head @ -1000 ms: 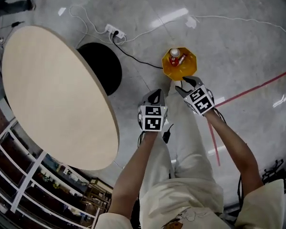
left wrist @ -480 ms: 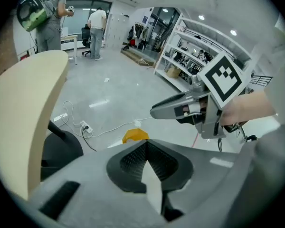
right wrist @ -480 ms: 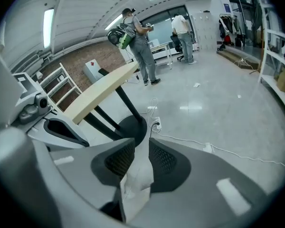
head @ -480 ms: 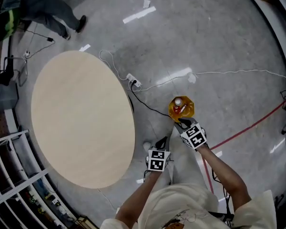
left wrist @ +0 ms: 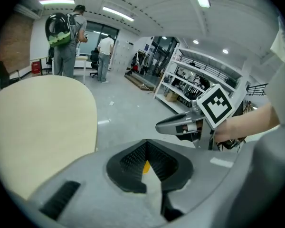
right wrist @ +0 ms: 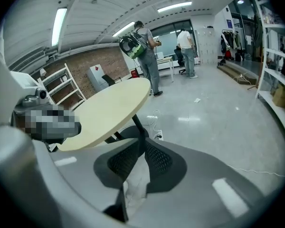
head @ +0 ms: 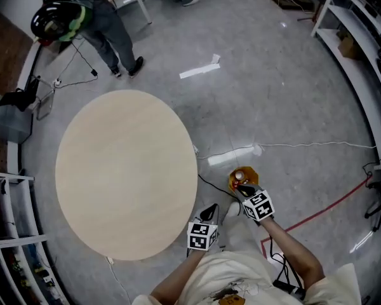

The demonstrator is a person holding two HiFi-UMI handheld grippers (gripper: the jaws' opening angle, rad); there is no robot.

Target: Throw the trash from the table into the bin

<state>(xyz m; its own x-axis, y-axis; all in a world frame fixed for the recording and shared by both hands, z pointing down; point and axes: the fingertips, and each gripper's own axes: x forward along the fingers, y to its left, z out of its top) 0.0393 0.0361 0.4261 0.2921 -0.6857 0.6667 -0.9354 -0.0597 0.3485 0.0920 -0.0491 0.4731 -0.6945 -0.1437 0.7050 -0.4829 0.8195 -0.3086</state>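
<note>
A yellow bin (head: 247,182) stands on the floor by the person's legs, with a white-capped bottle (head: 239,175) and something red inside it. The round pale table (head: 120,170) is bare on top; it also shows as the table (left wrist: 33,122) and the table (right wrist: 109,110) in the gripper views. My right gripper (head: 243,190) hangs just above the bin's near edge, its jaws closing, tips almost together with nothing between them (right wrist: 142,145). My left gripper (head: 209,212) is held left of the bin near the table's edge, jaws together and empty (left wrist: 145,146).
People stand beyond the table (head: 95,18). A white cable (head: 292,146) and a red line (head: 317,213) cross the grey floor. Shelving (head: 362,37) runs along the right wall and a white rack (head: 6,234) at the lower left. The table's black foot (right wrist: 133,127) is in the right gripper view.
Both grippers have risen away from the bin and the view has pulled back, showing more floor. The right gripper's jaws, wide over the bin before, have come nearly together.
</note>
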